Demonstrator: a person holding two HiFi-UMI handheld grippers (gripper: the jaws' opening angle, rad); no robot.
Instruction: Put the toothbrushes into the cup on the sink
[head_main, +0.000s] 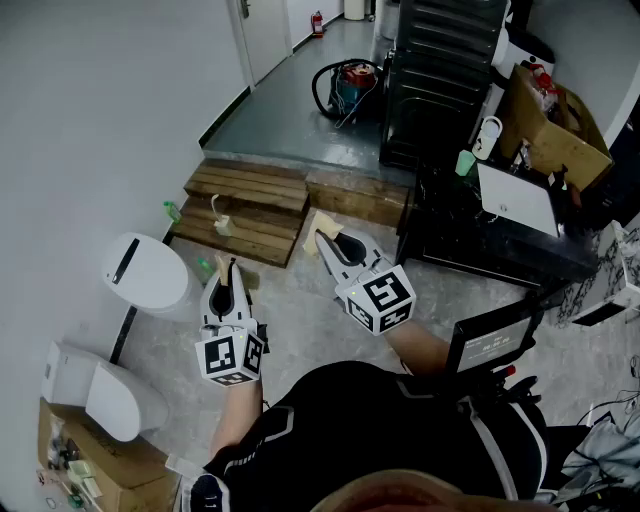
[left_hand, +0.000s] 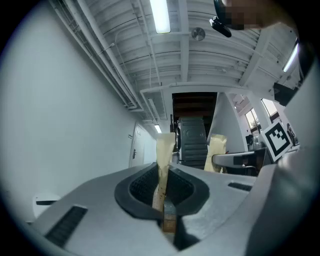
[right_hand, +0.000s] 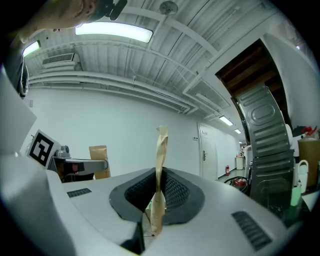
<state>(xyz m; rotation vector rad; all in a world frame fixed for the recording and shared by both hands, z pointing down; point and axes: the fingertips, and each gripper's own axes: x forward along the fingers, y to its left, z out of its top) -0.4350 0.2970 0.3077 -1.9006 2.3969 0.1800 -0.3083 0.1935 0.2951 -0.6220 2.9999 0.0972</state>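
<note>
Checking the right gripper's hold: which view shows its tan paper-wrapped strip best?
The right gripper view: the tan strip stands upright, pinched in the right gripper. The head view shows only its tip; the left gripper view shows it small, off-centre.

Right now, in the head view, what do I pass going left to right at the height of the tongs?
White rounded lid → left tongs, shut on a tan wrapped strip → right tongs, shut on a second wrapped strip → white flat panel.
</note>
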